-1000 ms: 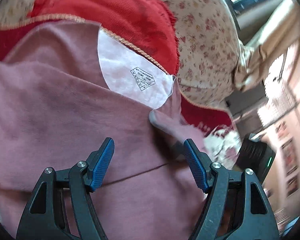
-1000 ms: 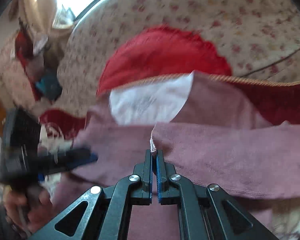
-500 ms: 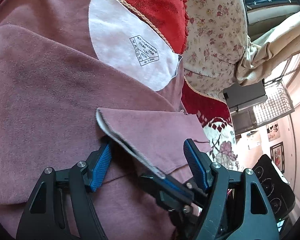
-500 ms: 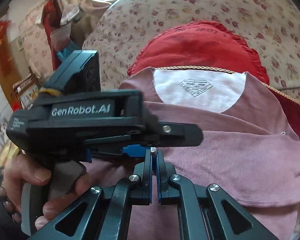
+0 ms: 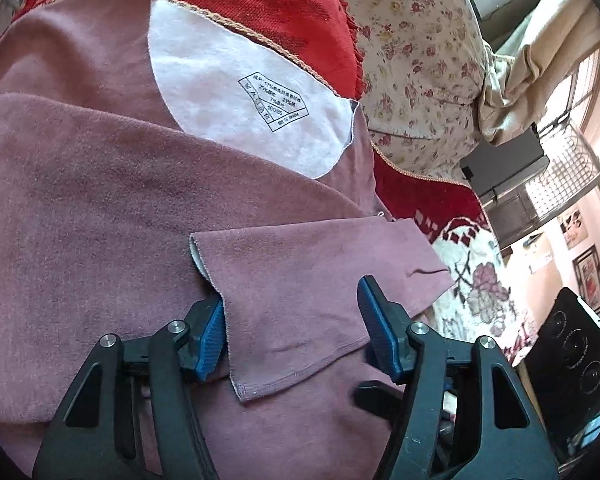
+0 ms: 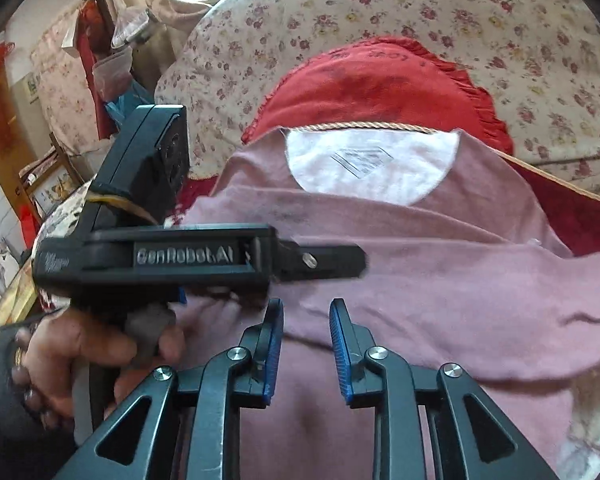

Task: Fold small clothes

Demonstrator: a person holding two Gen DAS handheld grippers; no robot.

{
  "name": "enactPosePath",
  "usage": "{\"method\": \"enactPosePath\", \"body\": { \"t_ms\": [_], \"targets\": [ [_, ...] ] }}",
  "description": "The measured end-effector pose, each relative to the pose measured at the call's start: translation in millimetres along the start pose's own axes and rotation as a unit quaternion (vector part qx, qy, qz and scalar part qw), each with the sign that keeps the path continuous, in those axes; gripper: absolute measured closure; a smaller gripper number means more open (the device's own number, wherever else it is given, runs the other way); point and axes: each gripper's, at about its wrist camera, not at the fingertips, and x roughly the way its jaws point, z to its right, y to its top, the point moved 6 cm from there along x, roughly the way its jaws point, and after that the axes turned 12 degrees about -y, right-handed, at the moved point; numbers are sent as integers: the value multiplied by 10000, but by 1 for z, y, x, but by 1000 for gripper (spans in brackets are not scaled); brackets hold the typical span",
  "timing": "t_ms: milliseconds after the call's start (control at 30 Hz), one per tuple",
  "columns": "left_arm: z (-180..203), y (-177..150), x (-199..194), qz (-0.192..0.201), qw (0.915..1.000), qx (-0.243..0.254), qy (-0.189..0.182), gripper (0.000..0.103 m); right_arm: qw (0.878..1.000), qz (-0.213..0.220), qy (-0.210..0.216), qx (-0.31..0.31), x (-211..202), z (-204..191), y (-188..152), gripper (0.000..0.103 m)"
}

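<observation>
Your right gripper (image 6: 303,350) had just been opening: pressed together on the sleeve cuff half a second earlier, its blue pads now stood apart with only flat pink cloth beneath them, nothing pinched. The cuff was let go.

Your left gripper (image 5: 290,330) had just been narrowing but was not yet closed; the folded-over sleeve (image 5: 300,280) lay between its jaws, cuff edge against the left pad (image 5: 212,334), right pad apart from the cloth (no squeeze evident). In the right wrist view your left hand (image 6: 88,354) held that tool across the garment's left side.

The sleeve, which hung pinched and bunched a second ago, now lay flat across the chest of the pink top (image 5: 80,220), below the white inner neck patch with its printed care label (image 5: 274,102).

Beyond the garment: the red cushion (image 6: 380,84), then the floral bedding (image 6: 500,20).

Judgement: the first sleeve fold looked placed. The sleeve seen at the right edge of the right wrist view probably comes next, and thin knit may slide if dragged.
</observation>
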Motion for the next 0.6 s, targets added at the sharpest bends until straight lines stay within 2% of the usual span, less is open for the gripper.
{"method": "enactPosePath", "body": {
  "t_ms": [67, 200, 233, 267, 400, 467, 533, 600],
  "targets": [
    [1, -1, 1, -10, 9998, 141, 138, 51, 9999, -91, -114, -3, -8, 11, -8, 80],
    [-2, -4, 4, -92, 9979, 380, 520, 84, 9991, -268, -308, 71, -18, 34, -26, 80],
    [-3, -5, 4, -101, 9974, 407, 587, 87, 9989, -310, -350, 88, -19, 38, -30, 80],
    [-4, -5, 3, -66, 9966, 451, 683, 95, 9985, -366, -402, 119, -21, 44, -34, 80],
    [8, 0, -7, 196, 9927, 873, 813, 101, 9971, -575, -496, 88, -17, 54, -51, 80],
    [28, 8, -18, 437, 9897, 1218, 607, 101, 9973, -490, -547, -57, -15, 52, -57, 77],
    [56, 21, -39, 832, 9818, 1688, 268, 101, 9969, -393, -637, -241, -14, 46, -60, 70],
    [66, 32, -57, 1114, 9753, 1896, 215, 101, 9955, -328, -755, -476, -14, 39, -63, 62]
  ]
}}
